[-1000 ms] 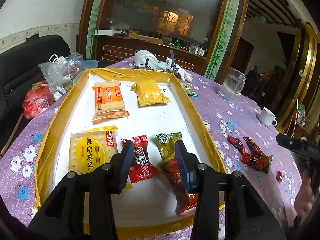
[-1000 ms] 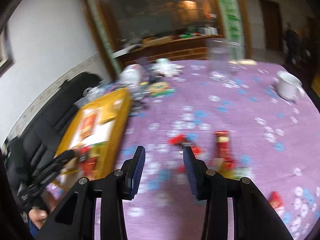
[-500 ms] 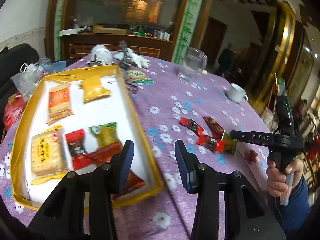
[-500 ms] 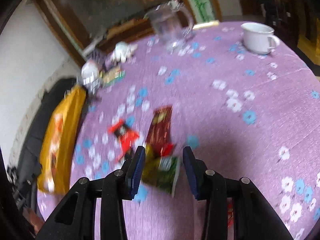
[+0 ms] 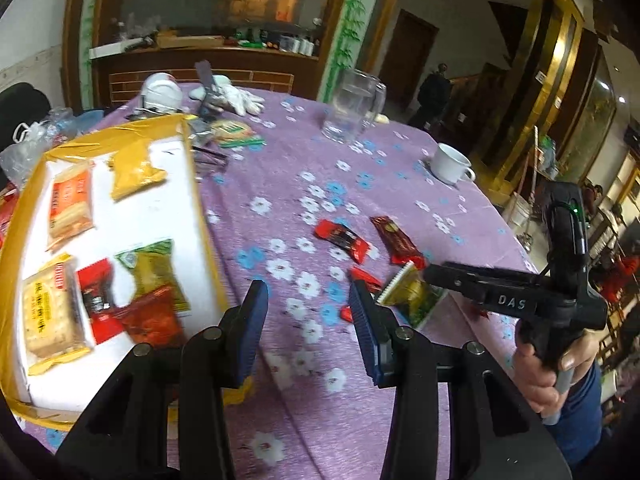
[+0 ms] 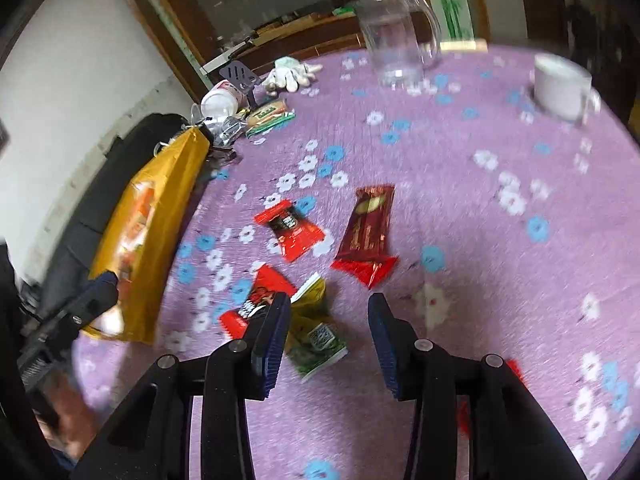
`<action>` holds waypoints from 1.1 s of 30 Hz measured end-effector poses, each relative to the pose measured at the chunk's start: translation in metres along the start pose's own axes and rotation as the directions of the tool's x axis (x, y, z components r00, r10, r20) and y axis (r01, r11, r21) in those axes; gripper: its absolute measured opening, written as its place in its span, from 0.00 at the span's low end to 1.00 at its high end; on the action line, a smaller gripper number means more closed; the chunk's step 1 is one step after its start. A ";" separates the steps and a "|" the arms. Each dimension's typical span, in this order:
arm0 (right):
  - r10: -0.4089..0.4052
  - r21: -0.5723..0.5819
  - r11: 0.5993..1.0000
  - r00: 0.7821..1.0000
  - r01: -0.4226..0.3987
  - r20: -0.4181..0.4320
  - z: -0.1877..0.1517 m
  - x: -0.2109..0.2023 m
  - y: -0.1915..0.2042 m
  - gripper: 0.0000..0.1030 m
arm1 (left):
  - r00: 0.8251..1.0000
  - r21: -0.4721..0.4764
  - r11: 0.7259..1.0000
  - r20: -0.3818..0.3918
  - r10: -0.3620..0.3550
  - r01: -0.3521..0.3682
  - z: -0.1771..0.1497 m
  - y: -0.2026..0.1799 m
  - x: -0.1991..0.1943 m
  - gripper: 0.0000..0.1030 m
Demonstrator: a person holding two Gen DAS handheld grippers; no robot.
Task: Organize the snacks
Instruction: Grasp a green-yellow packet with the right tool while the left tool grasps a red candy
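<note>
The right gripper [image 6: 328, 332] is held with its blue-padded jaws partly apart and nothing clamped; the jaws have just been opening a little. Just below its left pad lies the green-and-yellow snack packet [image 6: 314, 336], flat on the purple flowered tablecloth [image 6: 480, 208], partly between the jaws but not pressed by them. Touching that packet on its left side is a red wrapper with dark print [image 6: 256, 300]. Further out are a second red packet [image 6: 292, 230] and a long brown-and-red bar wrapper [image 6: 368, 232], set apart from each other. A white mug [image 6: 562, 88] and a clear glass jug [image 6: 396, 40] stand near the far edge (both are blurred).

The left gripper [image 5: 306, 328] is likewise partly open and empty, held over bare cloth just right of the yellow-rimmed white tray [image 5: 202, 216]. In the tray are seen two cracker packs, a yellow pouch, and what appear to be three small wrapped sweets near the front. The right gripper's black body and the hand [image 5: 548, 376] gripping it are seen at the right of this view.
</note>
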State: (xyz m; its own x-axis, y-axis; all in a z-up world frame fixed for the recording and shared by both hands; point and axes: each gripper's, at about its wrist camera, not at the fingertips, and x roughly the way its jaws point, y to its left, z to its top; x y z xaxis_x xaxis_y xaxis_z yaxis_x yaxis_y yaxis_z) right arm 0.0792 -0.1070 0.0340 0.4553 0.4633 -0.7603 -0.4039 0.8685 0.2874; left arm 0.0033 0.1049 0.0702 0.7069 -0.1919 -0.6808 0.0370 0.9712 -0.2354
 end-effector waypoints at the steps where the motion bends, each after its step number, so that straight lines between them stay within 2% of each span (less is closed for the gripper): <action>1: -0.011 -0.026 1.000 1.000 0.011 0.019 0.000 -0.003 0.004 0.42 | 1.000 0.008 1.000 -0.003 -0.001 0.001 0.000 -0.002 0.000 0.39; 4: -0.030 -0.108 0.993 0.997 0.036 0.064 -0.003 -0.006 0.018 0.44 | 1.000 0.037 0.999 -0.004 0.001 0.000 0.000 -0.010 0.000 0.39; 7: -0.049 -0.184 0.981 0.997 0.059 0.056 -0.009 0.002 0.031 0.46 | 1.000 0.048 0.999 -0.005 -0.002 0.002 -0.001 -0.013 0.000 0.44; 11: -0.146 -0.269 0.951 0.988 0.152 0.040 -0.018 0.017 0.046 0.46 | 1.000 0.061 0.998 -0.017 -0.002 0.003 0.000 -0.017 0.004 0.44; 15: -0.160 -0.233 0.960 0.987 0.157 0.007 -0.015 0.025 0.038 0.39 | 0.999 0.087 0.996 -0.045 0.005 -0.001 0.003 -0.024 0.013 0.47; 18: -0.180 -0.202 0.965 0.983 0.167 -0.045 -0.013 0.034 0.031 0.36 | 0.996 0.121 0.993 -0.083 0.010 0.000 0.004 -0.035 0.026 0.50; 21: -0.202 -0.140 0.971 0.978 0.194 -0.043 -0.011 0.030 0.018 0.36 | 0.991 0.179 0.984 -0.123 0.046 -0.023 0.001 -0.049 0.042 0.50; 25: -0.157 -0.034 0.987 0.987 0.156 -0.043 -0.005 0.021 0.000 0.36 | 0.981 0.259 0.965 -0.170 0.090 -0.044 -0.002 -0.067 0.065 0.49; 26: -0.155 -0.021 0.988 0.987 0.154 -0.039 -0.004 0.019 -0.002 0.36 | 0.978 0.275 0.960 -0.178 0.111 -0.058 -0.004 -0.070 0.071 0.48; 29: -0.157 -0.009 0.988 0.987 0.157 -0.035 -0.003 0.017 -0.004 0.36 | 0.967 0.296 0.952 -0.206 0.148 -0.083 -0.008 -0.072 0.088 0.31; 31: -0.152 -0.006 0.988 0.988 0.152 -0.033 -0.003 0.016 -0.003 0.36 | 0.964 0.283 0.956 -0.223 0.145 -0.078 -0.010 -0.070 0.095 0.31; 33: -0.149 -0.010 0.989 0.988 0.149 -0.027 -0.002 0.015 -0.002 0.36 | 0.968 0.287 0.954 -0.204 0.147 -0.084 -0.011 -0.070 0.098 0.31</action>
State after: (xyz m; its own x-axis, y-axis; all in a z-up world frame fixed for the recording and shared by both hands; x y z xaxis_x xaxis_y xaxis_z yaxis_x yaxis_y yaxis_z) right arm 0.0848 -0.1018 0.0207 0.4887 0.3234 -0.8103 -0.3390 0.9262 0.1652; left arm 0.0618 0.0162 0.0125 0.5457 -0.0721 -0.8349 0.1786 0.9834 0.0318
